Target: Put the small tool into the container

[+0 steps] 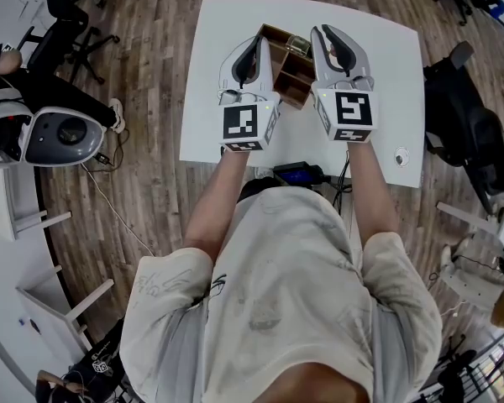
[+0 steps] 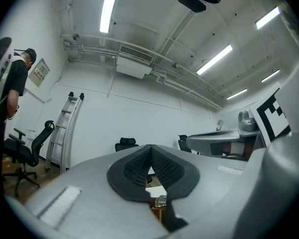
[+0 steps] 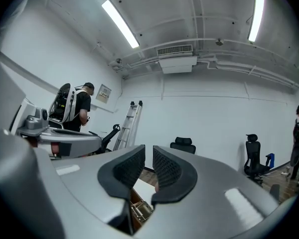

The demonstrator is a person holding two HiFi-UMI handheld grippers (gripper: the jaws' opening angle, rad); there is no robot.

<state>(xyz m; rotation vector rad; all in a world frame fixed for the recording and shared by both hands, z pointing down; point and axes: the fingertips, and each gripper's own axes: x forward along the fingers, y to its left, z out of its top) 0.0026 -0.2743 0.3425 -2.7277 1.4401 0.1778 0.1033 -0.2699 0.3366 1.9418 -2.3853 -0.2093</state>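
A wooden container (image 1: 291, 77) with several compartments stands on the white table (image 1: 386, 74), between my two grippers. A shiny metal piece (image 1: 298, 44) lies in its far compartment; it also shows below the jaws as a metal piece (image 3: 141, 210) in the right gripper view and a metal piece (image 2: 161, 200) in the left one. My left gripper (image 1: 255, 47) (image 2: 150, 156) is beside the container's left side, jaws shut, pads touching, nothing held. The right gripper (image 1: 323, 36) (image 3: 148, 159) is over its right side, with a narrow gap between the pads and nothing in it.
A small round object (image 1: 401, 156) lies near the table's right front corner. A black device (image 1: 298, 173) sits at the front edge. Office chairs (image 1: 470, 124) stand around the table. A person (image 3: 79, 108) and a ladder (image 3: 128, 123) are by the far wall.
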